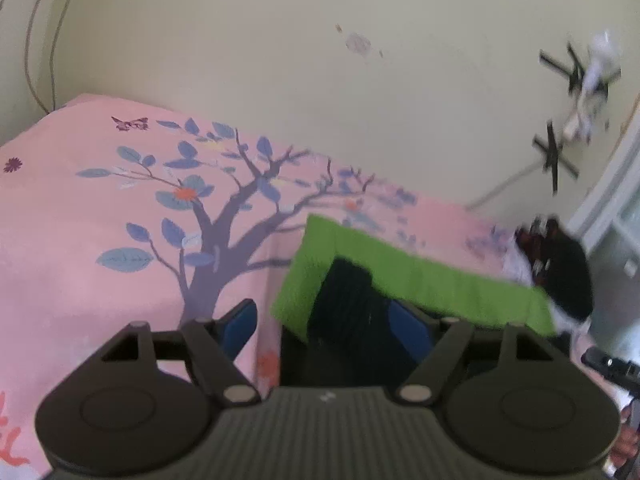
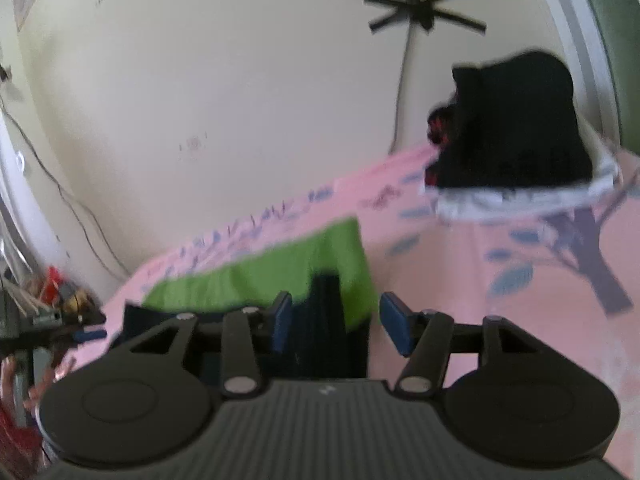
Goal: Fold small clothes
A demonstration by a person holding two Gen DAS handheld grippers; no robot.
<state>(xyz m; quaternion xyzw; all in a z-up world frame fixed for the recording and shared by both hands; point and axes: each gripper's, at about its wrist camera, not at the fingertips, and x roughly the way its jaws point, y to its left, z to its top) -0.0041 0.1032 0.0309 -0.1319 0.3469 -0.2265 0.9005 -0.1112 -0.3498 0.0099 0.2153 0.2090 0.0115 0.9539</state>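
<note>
A small garment with a green part (image 1: pixel 416 276) and a black part (image 1: pixel 344 300) lies on the pink bed sheet (image 1: pixel 100 240). My left gripper (image 1: pixel 326 324) is open, its blue pads (image 1: pixel 240 326) spread on either side of the garment's left end. In the right wrist view the same green and black garment (image 2: pixel 280 276) lies just ahead. My right gripper (image 2: pixel 338 324) is open, its blue pads (image 2: pixel 396 326) on either side of the garment's black right end. Whether the pads touch the cloth is unclear.
A pile of folded clothes, black on top (image 2: pixel 516 128) and white below, sits on the bed near the wall; it also shows in the left wrist view (image 1: pixel 560 272). The cream wall (image 1: pixel 320 80) rises behind the bed. Cluttered items (image 2: pixel 60 300) stand left of the bed.
</note>
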